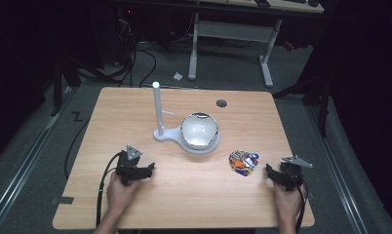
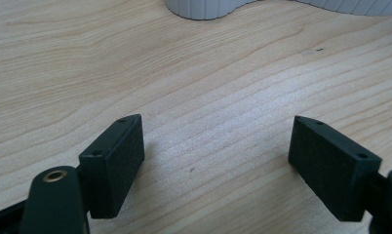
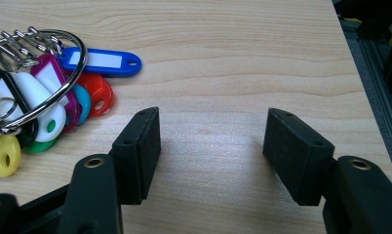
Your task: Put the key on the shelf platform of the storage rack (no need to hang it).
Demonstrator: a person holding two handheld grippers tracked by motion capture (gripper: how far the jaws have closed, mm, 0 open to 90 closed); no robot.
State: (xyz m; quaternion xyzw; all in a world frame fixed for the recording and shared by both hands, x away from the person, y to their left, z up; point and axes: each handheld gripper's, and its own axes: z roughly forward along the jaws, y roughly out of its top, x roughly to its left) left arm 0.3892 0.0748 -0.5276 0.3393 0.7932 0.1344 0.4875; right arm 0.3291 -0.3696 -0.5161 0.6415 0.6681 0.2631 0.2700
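Bunch of coloured plastic key tags on steel ring (image 3: 43,102): light, loose, jangly; pinch ring. Right gripper (image 3: 211,146) open, bunch at 10 o'clock; left gripper (image 2: 216,156) open.

left hand-held gripper (image 1: 150,168): black, grey plate, black cable | right hand-held gripper (image 1: 269,170): same

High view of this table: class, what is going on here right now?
A person holds a gripper in each hand, low over the wooden table. The right gripper has its jaws open beside a bunch of key tags, not touching it. The left gripper is open over bare wood. A white stand with a bowl sits behind.
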